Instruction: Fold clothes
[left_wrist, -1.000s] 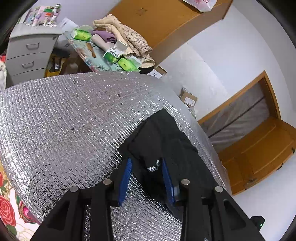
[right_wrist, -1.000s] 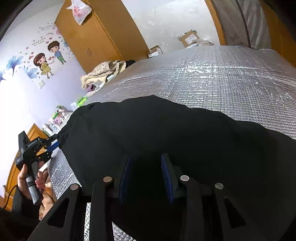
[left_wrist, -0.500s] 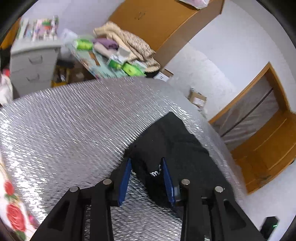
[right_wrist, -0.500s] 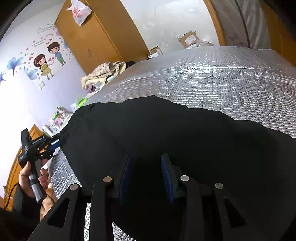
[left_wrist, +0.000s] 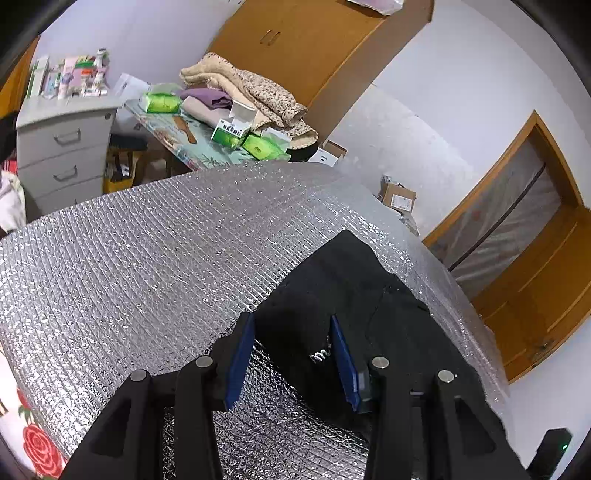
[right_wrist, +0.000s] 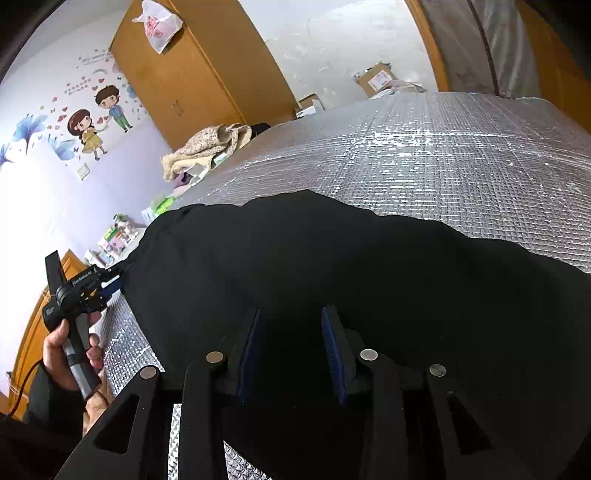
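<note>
A black garment (right_wrist: 332, 266) lies spread on a silver quilted mat (right_wrist: 443, 155). In the left wrist view one end of it (left_wrist: 354, 280) lies on the mat (left_wrist: 147, 251). My left gripper (left_wrist: 291, 325) is open, with the garment's edge and its small white print between the blue pads. It also shows in the right wrist view (right_wrist: 110, 280), at the garment's left corner. My right gripper (right_wrist: 290, 321) is open, its fingers low over the garment's near part.
A low table (left_wrist: 192, 151) with green packs, boxes and folded clothes stands beyond the mat. A grey drawer unit (left_wrist: 62, 140) is at the left, a wooden wardrobe (left_wrist: 314, 44) behind. Cardboard boxes (left_wrist: 397, 195) lie on the floor. A rose-print cloth (left_wrist: 33, 439) edges the mat.
The left gripper has swung a little and sits closer over the garment's edge. The right gripper has held still. Both stay open.
</note>
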